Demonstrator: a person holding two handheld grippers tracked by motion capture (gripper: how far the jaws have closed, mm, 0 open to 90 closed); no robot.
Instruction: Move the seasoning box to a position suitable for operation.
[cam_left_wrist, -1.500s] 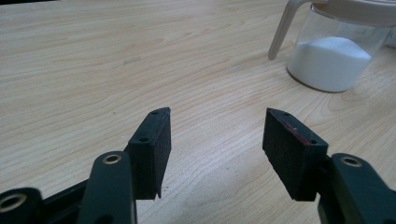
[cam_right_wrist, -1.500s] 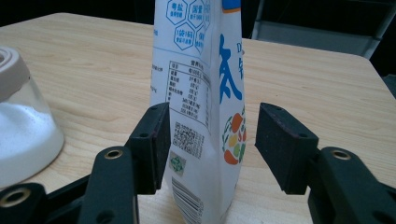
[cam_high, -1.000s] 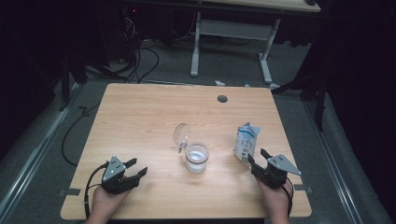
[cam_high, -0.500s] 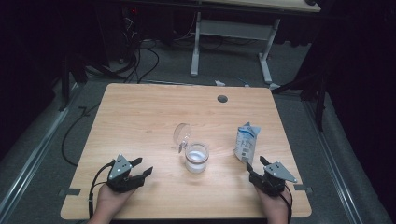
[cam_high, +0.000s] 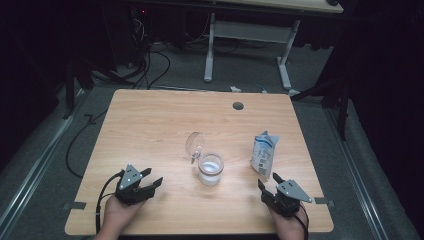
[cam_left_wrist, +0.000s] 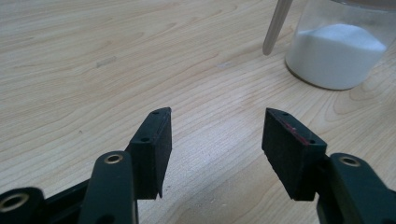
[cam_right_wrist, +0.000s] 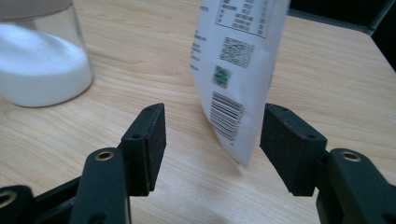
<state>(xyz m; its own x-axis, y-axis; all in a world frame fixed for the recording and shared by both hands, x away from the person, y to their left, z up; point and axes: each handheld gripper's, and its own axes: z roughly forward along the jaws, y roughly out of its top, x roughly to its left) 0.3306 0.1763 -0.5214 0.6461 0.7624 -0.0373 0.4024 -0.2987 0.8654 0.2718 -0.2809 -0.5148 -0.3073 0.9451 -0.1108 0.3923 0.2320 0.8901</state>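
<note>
A glass jar (cam_high: 210, 170) holding white powder stands mid-table, its clear lid (cam_high: 194, 142) swung open behind it. To its right a white printed pouch (cam_high: 264, 154) stands upright. My left gripper (cam_high: 154, 181) rests near the front left edge, open, its empty jaws turned toward the jar (cam_left_wrist: 343, 51). My right gripper (cam_high: 267, 180) sits near the front right edge, open, with its tips just short of the pouch (cam_right_wrist: 240, 60). The pouch's lower corner shows in the gap between the jaws, and the pads do not touch it. The jar (cam_right_wrist: 42, 60) is to the left in the right gripper view.
The wooden table (cam_high: 150, 125) has a round cable hole (cam_high: 238, 106) near its far edge. A white desk frame (cam_high: 250, 35) and loose cables (cam_high: 145, 60) lie on the floor beyond. Bare wood stretches across the table's left and far parts.
My right gripper has drawn back toward the near edge, away from the pouch. The left gripper has stayed in place.
</note>
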